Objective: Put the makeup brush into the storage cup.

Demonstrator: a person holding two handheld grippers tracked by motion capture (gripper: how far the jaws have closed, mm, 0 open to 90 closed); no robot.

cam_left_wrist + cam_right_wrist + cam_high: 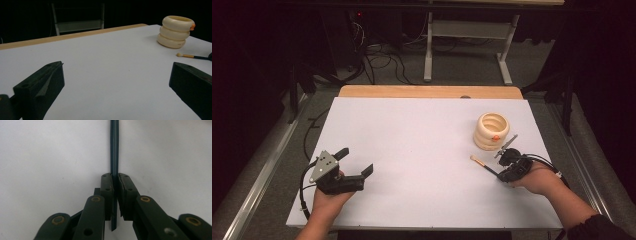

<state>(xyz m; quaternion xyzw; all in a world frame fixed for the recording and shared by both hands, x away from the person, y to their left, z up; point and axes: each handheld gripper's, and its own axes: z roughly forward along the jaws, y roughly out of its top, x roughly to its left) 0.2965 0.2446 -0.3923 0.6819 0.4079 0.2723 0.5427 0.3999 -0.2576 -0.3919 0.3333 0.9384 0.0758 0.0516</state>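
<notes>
No readable text anywhere. The cream ring stack has a tiny dark mark low on its bottom ring, too small to read.

The wide middle of the white bench is left bare between the two claws, so free passage is offered there. At the right, the way is narrowed by the cream ring stack and the brush lying just beside it.
</notes>
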